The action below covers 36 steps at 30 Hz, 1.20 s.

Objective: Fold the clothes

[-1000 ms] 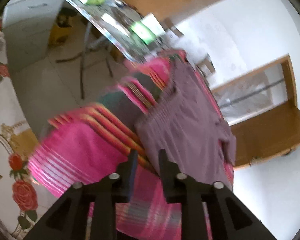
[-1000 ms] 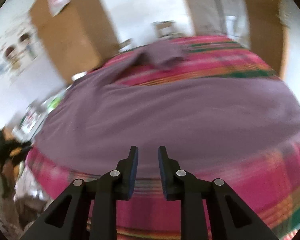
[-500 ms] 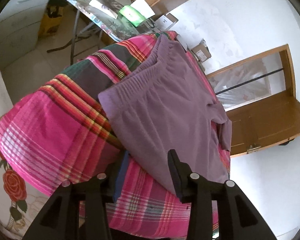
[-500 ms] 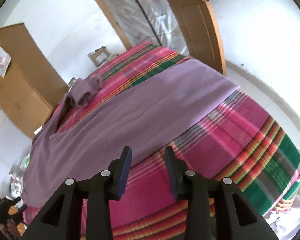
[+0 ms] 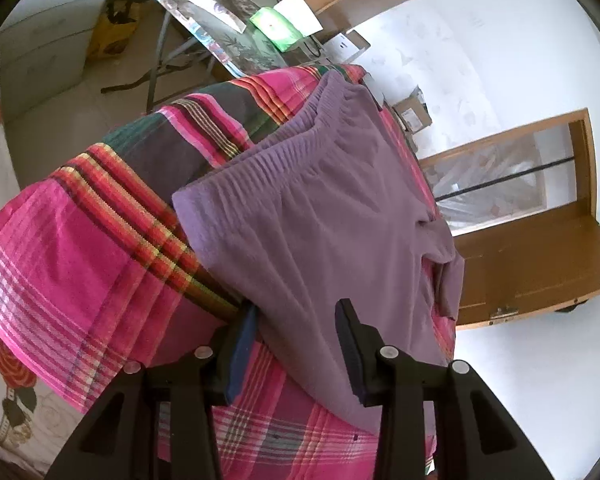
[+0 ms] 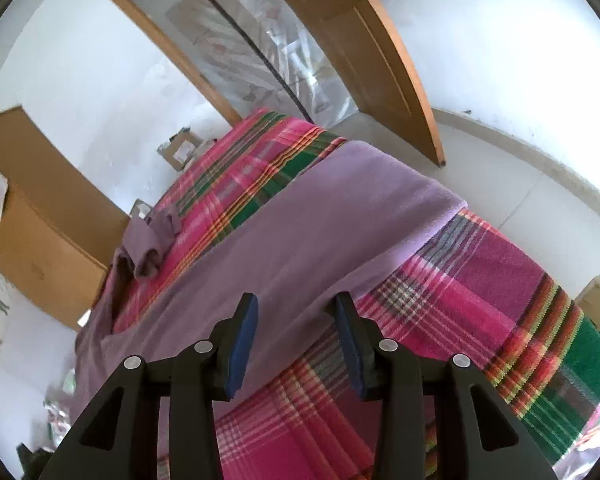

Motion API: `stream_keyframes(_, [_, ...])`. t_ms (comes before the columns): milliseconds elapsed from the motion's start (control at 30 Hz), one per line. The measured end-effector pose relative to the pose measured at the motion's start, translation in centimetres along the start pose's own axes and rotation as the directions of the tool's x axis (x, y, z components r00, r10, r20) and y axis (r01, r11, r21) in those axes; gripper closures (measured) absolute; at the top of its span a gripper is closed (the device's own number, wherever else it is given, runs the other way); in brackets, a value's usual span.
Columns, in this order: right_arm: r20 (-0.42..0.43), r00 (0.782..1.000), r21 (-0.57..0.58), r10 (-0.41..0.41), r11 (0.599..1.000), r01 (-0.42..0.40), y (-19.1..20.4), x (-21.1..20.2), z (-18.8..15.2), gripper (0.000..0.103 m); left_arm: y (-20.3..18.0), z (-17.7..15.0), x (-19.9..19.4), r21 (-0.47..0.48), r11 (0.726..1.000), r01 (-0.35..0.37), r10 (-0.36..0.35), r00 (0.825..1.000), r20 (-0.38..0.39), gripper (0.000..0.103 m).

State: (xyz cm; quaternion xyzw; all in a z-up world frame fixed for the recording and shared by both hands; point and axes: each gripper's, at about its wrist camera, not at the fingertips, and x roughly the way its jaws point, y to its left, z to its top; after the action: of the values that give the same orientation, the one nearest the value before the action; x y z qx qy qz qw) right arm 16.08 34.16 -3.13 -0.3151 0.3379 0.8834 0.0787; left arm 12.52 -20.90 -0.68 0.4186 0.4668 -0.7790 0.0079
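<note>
Purple trousers (image 5: 324, 216) lie flat on a bed under a pink plaid cover (image 5: 80, 248), with the gathered waistband (image 5: 284, 140) at the far end. My left gripper (image 5: 297, 308) hovers over their near side edge; its jaws are closing, with cloth seen in the gap but no pad pressing on it. In the right wrist view one long leg (image 6: 300, 232) runs to its hem, and the other leg is bunched up (image 6: 148, 248). My right gripper (image 6: 297, 300) stands over the leg's near edge with its jaws opening and free of the cloth.
A folding table (image 5: 236, 32) with papers and a green packet stands beyond the bed. An open wooden door (image 6: 372, 48) and a doorway are at the far side. A wardrobe (image 6: 32, 208), a cardboard box (image 6: 180, 148) and a floral cloth (image 5: 4, 380) flank the bed.
Both grippers' jaws have widened. The right gripper rolled and slid along the trousers toward the hem end. The left gripper shifted a little and its view steadied.
</note>
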Motion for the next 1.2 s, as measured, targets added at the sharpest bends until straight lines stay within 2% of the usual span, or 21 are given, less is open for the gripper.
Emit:
stream_keyframes(67, [0.01,1.0,0.014,-0.006,1.0,0.006,-0.2,0.0,-0.1,0.067,-0.2,0.0,0.1,0.003,0.999,-0.033,0.033,0.999,0.004,0.075])
stream_keyframes(133, [0.015,0.999,0.018,-0.029,0.999,0.029,-0.3,0.1,-0.1,0.084,0.0,0.0,0.3,-0.007,0.998,-0.063,0.063,0.998,0.007,0.092])
stream_keyframes(167, [0.017,0.999,0.02,-0.037,0.999,0.037,-0.5,0.1,-0.1,0.091,0.2,0.1,0.4,-0.019,0.998,-0.064,0.064,0.998,0.009,0.096])
stream_keyframes(200, [0.019,0.999,0.021,-0.039,0.999,0.038,-0.6,0.1,-0.1,0.093,0.4,0.1,0.5,-0.029,0.998,-0.059,0.06,0.998,0.011,0.099])
stream_keyframes(400, [0.029,0.999,0.002,-0.037,0.999,0.037,-1.0,-0.4,-0.2,0.099,0.2,-0.4,-0.2,-0.018,0.997,-0.07,0.071,0.996,0.05,0.1])
stream_keyframes(700, [0.071,0.997,-0.002,-0.03,1.0,0.03,-1.2,-2.1,-0.3,0.1,-0.1,-1.8,-2.6,0.005,1.0,-0.029,0.029,0.993,0.112,0.1])
stream_keyframes(1000, [0.112,0.993,-0.016,-0.024,1.0,0.026,-1.0,-4.1,-0.7,0.101,-0.3,-2.9,-3.8,0.035,0.999,-0.021,0.017,0.992,0.124,0.1])
stream_keyframes(1200, [0.109,0.994,-0.002,-0.029,1.0,0.029,-2.2,-5.3,-1.5,0.101,0.7,-3.4,-3.8,0.008,1.0,-0.025,0.024,0.994,0.104,0.1])
